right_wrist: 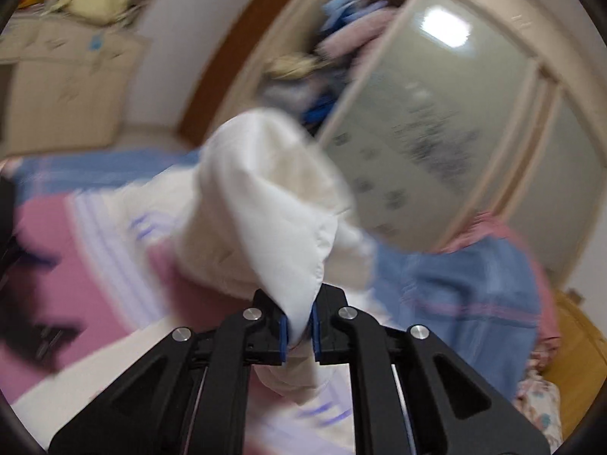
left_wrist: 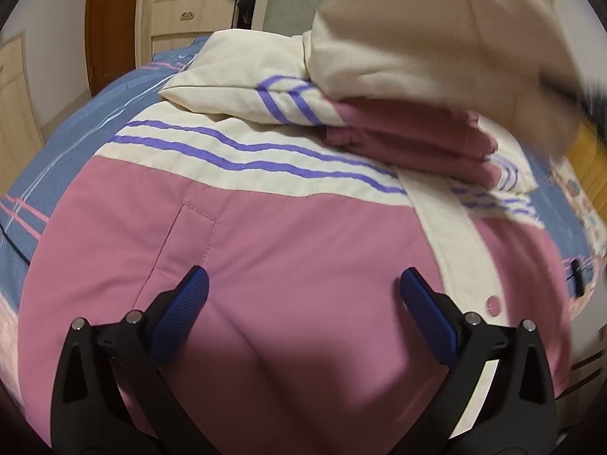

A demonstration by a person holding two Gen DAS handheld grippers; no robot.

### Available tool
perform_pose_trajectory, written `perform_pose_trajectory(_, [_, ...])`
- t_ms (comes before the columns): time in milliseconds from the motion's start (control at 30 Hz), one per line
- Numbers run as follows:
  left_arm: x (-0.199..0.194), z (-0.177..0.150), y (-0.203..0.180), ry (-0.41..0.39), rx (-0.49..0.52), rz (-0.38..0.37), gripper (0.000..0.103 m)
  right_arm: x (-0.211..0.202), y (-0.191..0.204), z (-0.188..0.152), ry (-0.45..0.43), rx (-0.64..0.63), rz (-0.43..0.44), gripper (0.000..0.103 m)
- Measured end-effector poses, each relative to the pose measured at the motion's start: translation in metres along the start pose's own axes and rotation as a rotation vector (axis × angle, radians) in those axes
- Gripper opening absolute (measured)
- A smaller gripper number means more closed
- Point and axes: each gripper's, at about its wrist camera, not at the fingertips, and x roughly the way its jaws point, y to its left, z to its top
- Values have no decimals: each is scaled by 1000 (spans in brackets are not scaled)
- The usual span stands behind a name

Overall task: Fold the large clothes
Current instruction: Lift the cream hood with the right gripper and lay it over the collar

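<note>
A padded pink and cream jacket with purple stripes lies spread across a bed covered by a blue sheet with pink lines. One sleeve is folded over its chest, the pink cuff resting near the cream front placket and its pink snap button.

The left tongs hover over the pink lower panel beside a stitched pocket flap, their blue pads spread wide with nothing between them.

The right tongs are pinched nearly closed on a fold of the jacket's cream fabric, apparently the hood, which stands lifted above the rest of the garment and blocks much of the right wrist view. In the left wrist view the same cream mass hangs blurred over the jacket's upper right part.

Beyond the bed stand a cream cabinet with drawers, a brown wooden door, and a wardrobe with frosted sliding panels, open on a shelf stuffed with blue and pink clothes. A floral-print cloth lies at the bed's right edge.
</note>
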Motion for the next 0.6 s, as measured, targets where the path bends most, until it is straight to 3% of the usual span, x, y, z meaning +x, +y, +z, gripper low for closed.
perform_pose_trajectory(33, [-7, 3, 2, 1, -29, -18, 101, 8, 8, -12, 35, -34, 15, 15])
perform_pose_trajectory(100, [-21, 12, 4, -17, -53, -45, 101, 16, 39, -39, 106, -130, 2, 35])
perform_pose_trajectory(133, [-30, 17, 1, -42, -41, -47, 101, 15, 45, -48, 108, -141, -4, 62])
perform_pose_trajectory(167, [-41, 24, -4, -77, -12, -34, 101, 11, 43, -50, 99, -129, -2, 82])
perform_pose_trajectory(200, [-52, 33, -11, -113, 20, -20, 101, 4, 41, -52, 82, -106, 6, 88])
perform_pose_trajectory(400, [-83, 108, -54, -257, 75, -90, 101, -41, 0, -41, 27, 169, 111, 90])
perform_pose_trajectory(467, [-76, 136, -76, -265, 113, -83, 101, -47, -14, -47, 26, 247, 97, 90])
perform_pose_trajectory(533, [-64, 156, -95, -268, 159, -41, 101, -65, -2, -58, 35, 313, 90, 90])
perform_pose_trajectory(600, [-36, 178, -115, -204, 212, 22, 101, -68, -10, -71, 63, 402, 100, 90])
